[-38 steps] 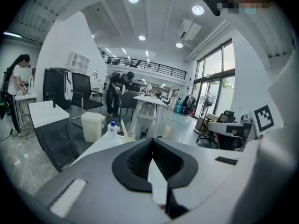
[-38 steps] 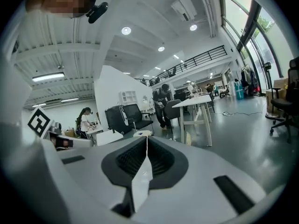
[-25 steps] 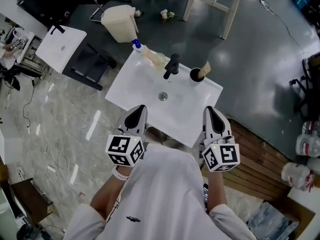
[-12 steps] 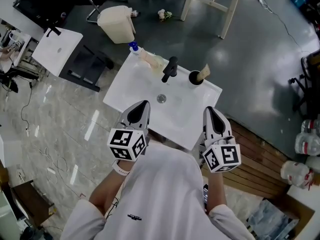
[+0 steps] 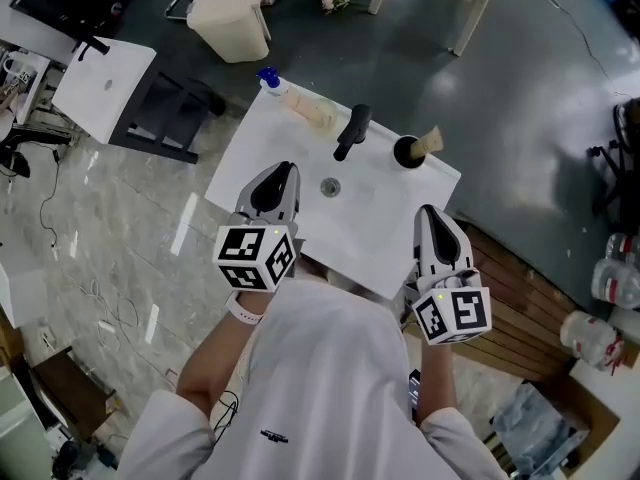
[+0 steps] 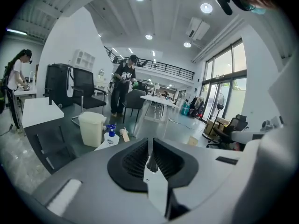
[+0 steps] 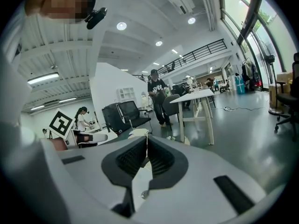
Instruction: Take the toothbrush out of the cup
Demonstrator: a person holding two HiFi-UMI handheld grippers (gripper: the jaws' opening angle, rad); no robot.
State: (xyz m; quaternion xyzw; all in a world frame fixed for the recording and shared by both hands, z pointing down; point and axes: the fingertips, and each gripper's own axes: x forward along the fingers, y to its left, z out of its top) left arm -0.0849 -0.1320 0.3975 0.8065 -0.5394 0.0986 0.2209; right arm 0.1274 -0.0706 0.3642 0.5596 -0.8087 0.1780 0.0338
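A white washbasin [image 5: 380, 238] is seen from above in the head view. Along its back edge, from left to right, are set one blue-capped bottle [image 5: 268, 78], one pale beige object too unclear to be named [image 5: 310, 111], one black tap [image 5: 352, 131] and one black cup [image 5: 407, 152].

The left gripper [image 5: 275, 183] is held over the basin's near left part. Its jaws are pressed together with nothing between them, as is shown in the left gripper view [image 6: 149, 146].

One toothbrush [image 5: 431, 139] is stood in the cup at the basin's back right corner, with its light end leaned out over the rim.

The right gripper [image 5: 433, 220] is held over the basin's near right edge, well apart from the cup. Its jaws are likewise pressed together on nothing [image 7: 145, 148].

The task is judged not to have been started: the toothbrush has not been touched, and the reach, the grasp and the lift are all left to be done.
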